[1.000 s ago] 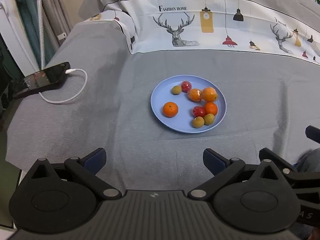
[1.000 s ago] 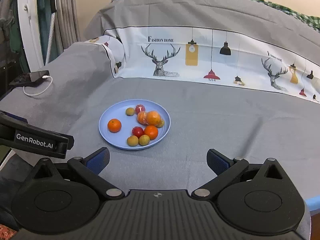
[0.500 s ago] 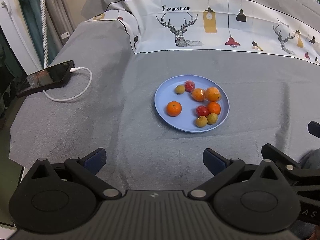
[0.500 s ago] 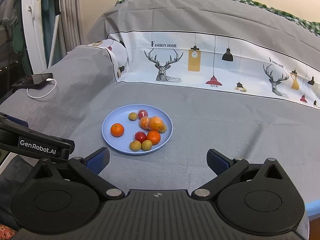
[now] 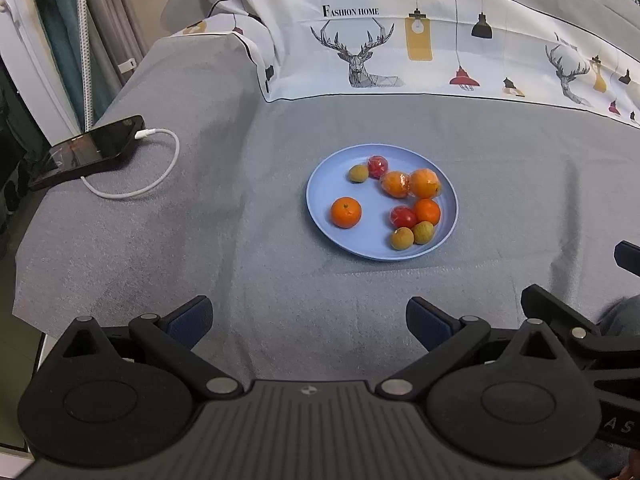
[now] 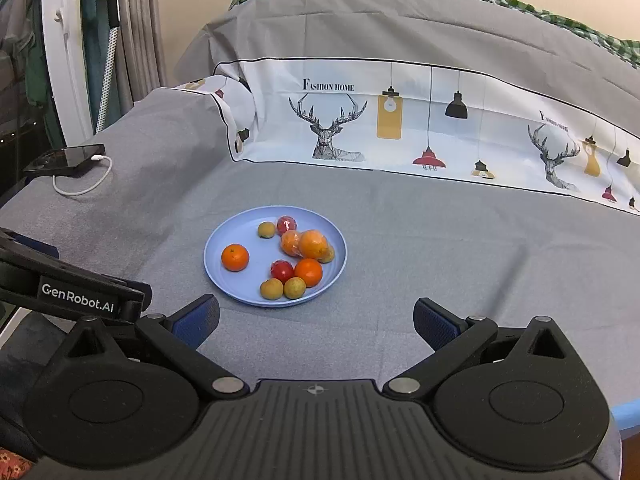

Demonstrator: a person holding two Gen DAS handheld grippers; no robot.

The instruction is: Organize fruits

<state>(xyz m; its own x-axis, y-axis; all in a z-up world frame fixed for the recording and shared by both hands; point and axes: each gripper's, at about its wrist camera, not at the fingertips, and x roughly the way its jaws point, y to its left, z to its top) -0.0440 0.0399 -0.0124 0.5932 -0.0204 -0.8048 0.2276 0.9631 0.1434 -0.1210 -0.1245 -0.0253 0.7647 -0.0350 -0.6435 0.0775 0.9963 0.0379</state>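
From my left wrist camera, I saw the left gripper (image 5: 308, 320) with its jaws wide open. It held nothing and touched nothing. Its blue pads (image 5: 190, 318) hung over the grey sheet (image 5: 200, 220), well short of the blue plate (image 5: 320, 208). The plate sat flat on the sheet, out in front and a bit to the right. Inside it I saw one orange (image 5: 346, 212) lying alone on the left. Two wrapped oranges (image 5: 412, 184) sat at the back, touching each other. A wrapped red fruit (image 5: 378, 166) and a small brown fruit (image 5: 358, 173) lay behind them. Near the front were a red fruit (image 5: 403, 217), another orange (image 5: 427, 212) and two small brown fruits (image 5: 412, 236), all close together. A black phone (image 5: 88, 152) with a white cable (image 5: 160, 168) lay far off on the left.

From my right wrist camera, I saw the right gripper (image 6: 316, 322) with its jaws wide open too, and empty. The same plate (image 6: 216, 268) sat just ahead, a bit to the left, with the lone orange (image 6: 235, 257) on its left side and the rest of the fruit bunched on the right. Part of the left gripper (image 6: 76, 296) showed at the left edge, near the plate but not touching it.
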